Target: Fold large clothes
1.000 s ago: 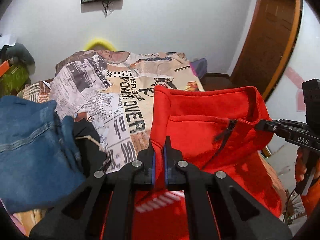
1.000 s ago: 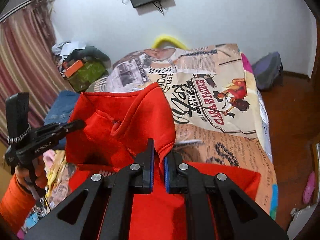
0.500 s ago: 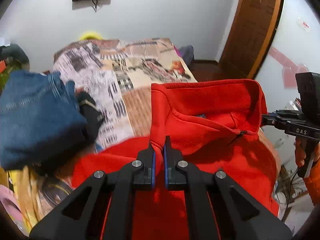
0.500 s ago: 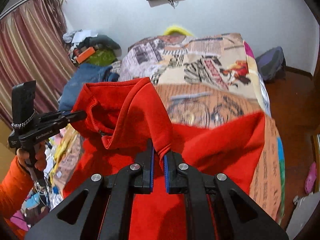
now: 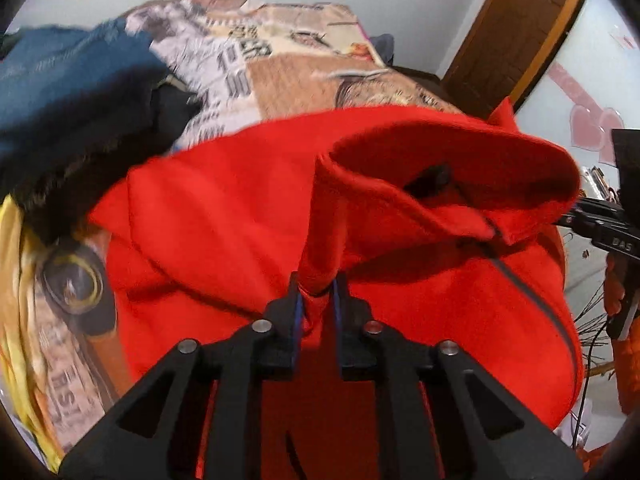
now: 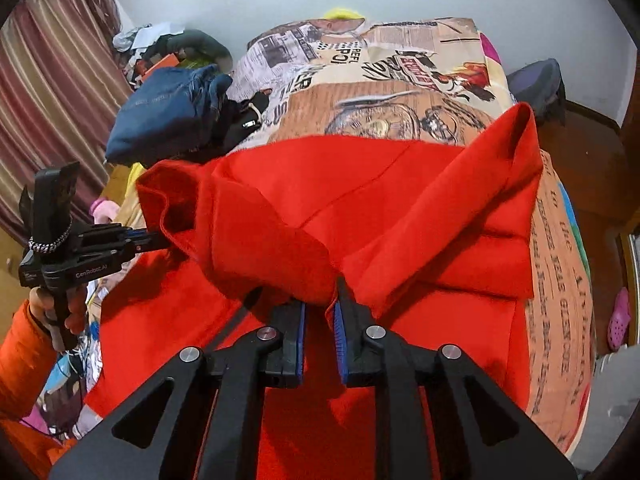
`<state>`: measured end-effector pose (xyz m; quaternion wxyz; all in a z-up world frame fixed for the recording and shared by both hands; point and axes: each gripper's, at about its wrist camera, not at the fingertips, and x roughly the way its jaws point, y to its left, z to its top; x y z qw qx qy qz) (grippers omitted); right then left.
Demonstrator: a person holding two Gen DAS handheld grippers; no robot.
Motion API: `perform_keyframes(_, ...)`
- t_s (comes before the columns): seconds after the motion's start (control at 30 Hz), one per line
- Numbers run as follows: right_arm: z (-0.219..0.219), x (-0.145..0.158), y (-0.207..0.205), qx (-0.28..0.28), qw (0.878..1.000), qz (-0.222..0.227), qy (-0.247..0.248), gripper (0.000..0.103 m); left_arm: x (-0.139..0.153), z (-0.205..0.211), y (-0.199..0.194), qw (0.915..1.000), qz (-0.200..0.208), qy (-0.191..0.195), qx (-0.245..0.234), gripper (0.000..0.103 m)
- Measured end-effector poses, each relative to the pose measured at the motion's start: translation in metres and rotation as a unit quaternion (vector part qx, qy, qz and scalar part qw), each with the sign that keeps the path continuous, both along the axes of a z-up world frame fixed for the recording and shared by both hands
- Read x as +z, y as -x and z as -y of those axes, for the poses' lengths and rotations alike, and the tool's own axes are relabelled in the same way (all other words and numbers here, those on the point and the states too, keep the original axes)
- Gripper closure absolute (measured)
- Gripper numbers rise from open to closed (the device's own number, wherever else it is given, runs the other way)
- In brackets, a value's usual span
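- Bedroom with white walls; a bed [image 6: 560,264] under a newspaper-print cover fills the middle; a striped curtain [image 6: 52,64] hangs at one side in the right wrist view; a brown wooden door [image 5: 516,32] stands at the other side in the left wrist view.
- A red fleece jacket [image 6: 400,200] lies spread over the near end of the bed; its collar end is lifted and bunched between the two grippers; a dark zip runs down its front.
- Left gripper [image 5: 317,300]: jaws have just been opening; a small gap shows; a fold of red fabric sits between the blue pads, and whether they still press it cannot be told.
- Right gripper [image 6: 319,312]: jaws have just been opening; slightly parted; a red fold hangs between them, loose on one side.
- Folded blue jeans [image 6: 168,116] and dark clothing lie on the bed beyond the jacket, apart from it.
- An orange sleeve [image 6: 20,360] shows behind the left gripper's handle.
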<state>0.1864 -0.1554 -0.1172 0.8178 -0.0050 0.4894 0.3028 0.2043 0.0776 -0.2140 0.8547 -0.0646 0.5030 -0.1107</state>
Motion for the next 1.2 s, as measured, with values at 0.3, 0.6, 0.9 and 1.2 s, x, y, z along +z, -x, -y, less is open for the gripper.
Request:
perform_keyframes(0.3,0.02,0.011,0.009,-0.019,1.0,-0.018,-0.001,0.088,0.013,-0.019,0.03,0.9983,0.021,-0.045,0.032,0.052)
perform_keyframes(0.6,0.03,0.043,-0.002,-0.06,0.998,0.028,-0.013,0.08,0.046,-0.072,0.023,0.9886,0.061,-0.082,0.11,0.042)
perform_keyframes(0.9,0.001,0.04,-0.059,-0.065,0.997,0.025,-0.031,0.071,0.043,-0.093,-0.027,0.9898,0.057,-0.041,0.124,0.039)
perform_keyframes(1.2,-0.012,-0.019,-0.107,-0.105,0.992,-0.069,0.0,0.07,-0.008,-0.084,-0.074,0.9937,-0.015,0.023,0.109,0.039)
